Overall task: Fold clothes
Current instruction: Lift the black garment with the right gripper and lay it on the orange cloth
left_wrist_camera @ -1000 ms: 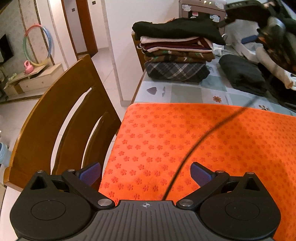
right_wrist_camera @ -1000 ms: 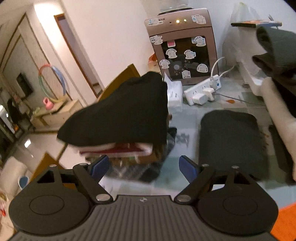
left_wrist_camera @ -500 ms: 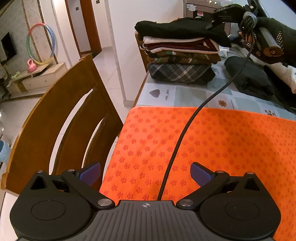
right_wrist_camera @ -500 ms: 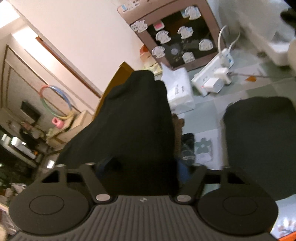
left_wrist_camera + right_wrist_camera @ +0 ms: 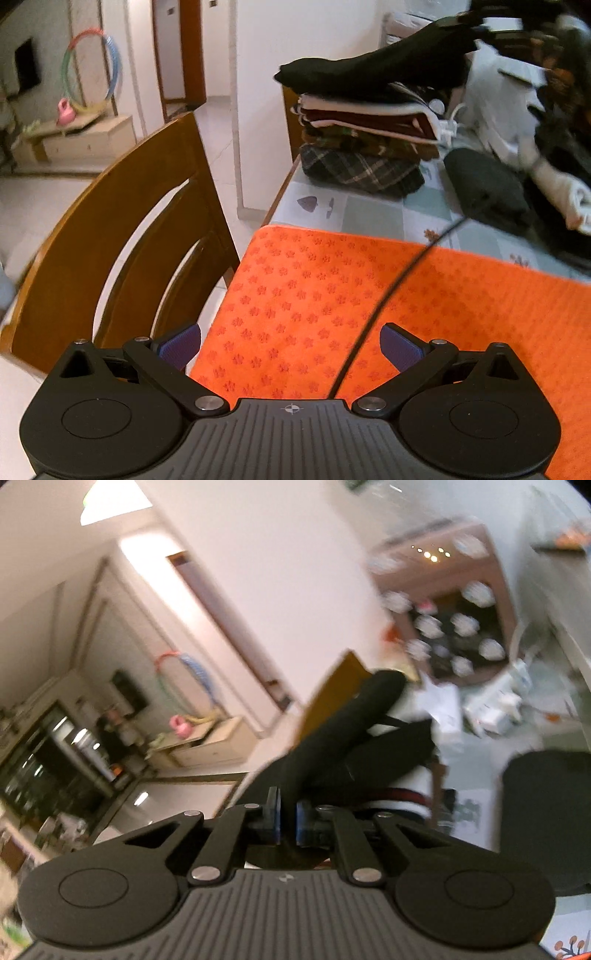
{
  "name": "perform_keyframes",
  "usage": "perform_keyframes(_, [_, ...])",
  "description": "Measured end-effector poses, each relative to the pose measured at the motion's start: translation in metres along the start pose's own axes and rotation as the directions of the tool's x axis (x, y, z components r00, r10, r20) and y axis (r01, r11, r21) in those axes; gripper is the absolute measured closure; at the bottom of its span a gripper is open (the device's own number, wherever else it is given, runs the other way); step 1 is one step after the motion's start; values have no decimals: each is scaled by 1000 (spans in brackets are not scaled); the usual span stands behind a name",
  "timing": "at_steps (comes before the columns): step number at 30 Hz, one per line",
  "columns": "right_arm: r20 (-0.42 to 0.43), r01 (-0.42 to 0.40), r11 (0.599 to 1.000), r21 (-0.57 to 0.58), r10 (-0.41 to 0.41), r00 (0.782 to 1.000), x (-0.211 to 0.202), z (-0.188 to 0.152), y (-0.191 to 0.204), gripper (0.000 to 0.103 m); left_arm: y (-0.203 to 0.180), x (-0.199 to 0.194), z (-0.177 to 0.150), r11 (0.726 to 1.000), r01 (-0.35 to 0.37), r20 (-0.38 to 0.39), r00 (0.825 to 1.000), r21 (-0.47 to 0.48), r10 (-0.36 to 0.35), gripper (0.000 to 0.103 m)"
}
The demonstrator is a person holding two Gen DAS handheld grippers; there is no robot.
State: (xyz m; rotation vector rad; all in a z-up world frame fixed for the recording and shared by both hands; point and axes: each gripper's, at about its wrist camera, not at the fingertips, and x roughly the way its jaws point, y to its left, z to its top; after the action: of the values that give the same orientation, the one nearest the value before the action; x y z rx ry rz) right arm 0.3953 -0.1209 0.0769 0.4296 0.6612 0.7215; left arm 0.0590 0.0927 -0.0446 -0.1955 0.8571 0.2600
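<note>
The black garment point(image 5: 351, 746) is the top layer of a stack of folded clothes point(image 5: 362, 147) at the table's far left. My right gripper point(image 5: 287, 819) has its jaws closing, with the pads pinching the near edge of this black cloth. That edge is pulled up off the stack, so the black garment point(image 5: 369, 74) slopes upward to the right in the left wrist view. My left gripper point(image 5: 291, 343) is open, with nothing between its fingers, low over the orange flower-print mat point(image 5: 369, 288).
A wooden chair point(image 5: 110, 240) stands left of the mat. A dark folded garment point(image 5: 484, 184) and a heap of loose clothes point(image 5: 561, 192) lie at the right. A black cable point(image 5: 388, 295) crosses the mat. A sticker-covered dispenser point(image 5: 454, 620) stands behind the stack.
The right gripper went from open above the stack to closed on the black top garment, then rose, lifting its edge. The left gripper stayed open over the mat, hardly moving.
</note>
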Motion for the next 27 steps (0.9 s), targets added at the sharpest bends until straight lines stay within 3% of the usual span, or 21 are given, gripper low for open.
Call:
perform_keyframes(5, [22,-59,997,-49,60,998,-55,-11,43,95,15,-13,-4,999,3,23,1000,-47,-2,0])
perform_keyframes(10, [-14,-31,999,-30,30,999,-118,-52,40,95,21,-23,-11,999,23,39,999,-32,-21,0])
perform_keyframes(14, [-71,72,997,16,-71,995,-164,-107,15,95,17,-27,-17,998,56,31,998,9,-56,0])
perform_keyframes(17, [-127,175,982,70,-165,978,-198,-158,-7,95,8,-28,-21,996,80,15,997,49,-81,0])
perform_keyframes(22, [-175,351,914,203,-319,932,-251,-248,-45,95,-10,-28,-25,985,123,-16,992,120,-122,0])
perform_keyframes(27, [-175,419,861,287,-383,907,-282,-308,-61,95,-30,-28,-32,965,163,-48,987,206,-156,0])
